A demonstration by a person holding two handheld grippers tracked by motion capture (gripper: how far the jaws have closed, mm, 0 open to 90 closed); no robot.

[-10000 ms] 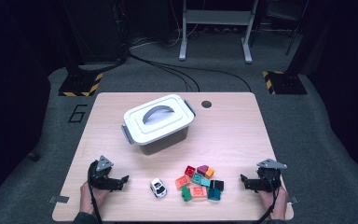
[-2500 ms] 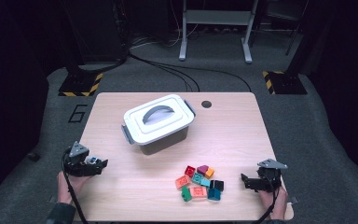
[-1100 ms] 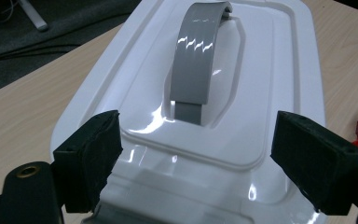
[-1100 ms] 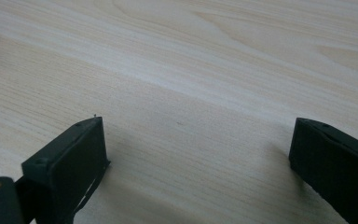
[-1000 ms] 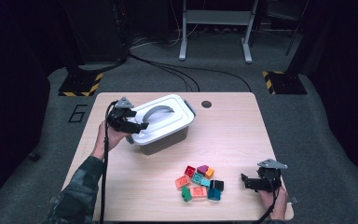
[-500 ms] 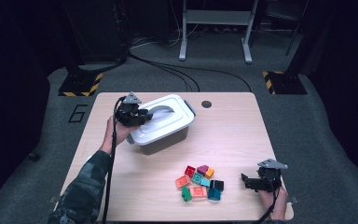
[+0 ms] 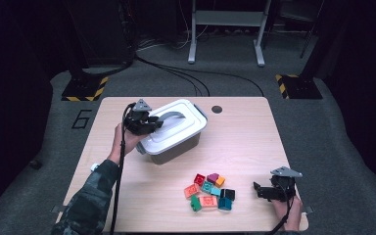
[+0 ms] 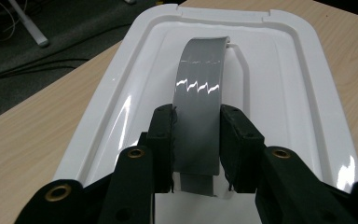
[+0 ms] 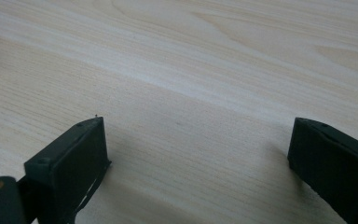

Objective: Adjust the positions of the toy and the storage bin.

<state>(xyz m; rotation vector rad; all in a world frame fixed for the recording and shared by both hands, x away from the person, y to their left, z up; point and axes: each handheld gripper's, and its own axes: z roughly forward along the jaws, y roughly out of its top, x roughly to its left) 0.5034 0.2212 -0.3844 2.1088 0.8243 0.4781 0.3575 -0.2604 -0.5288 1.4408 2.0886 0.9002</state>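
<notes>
A white-lidded box [image 7: 172, 131] sits left of the tabletop's [image 7: 245, 137] middle, nearer the far edge. The left gripper [image 8: 196, 135] has its fingers [image 8: 162, 140] clamped on either side of the lid's grey handle [image 8: 199, 98]. The right gripper [image 7: 266, 190] rests near the right front corner, fingers [image 9: 70, 158] wide apart over bare wood, beside a cluster of coloured blocks [image 7: 208, 191].

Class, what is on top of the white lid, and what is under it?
On the white lid sits a grey handle, with the left tongs closed on it. Under it is the grey box; its contents are covered.
</notes>
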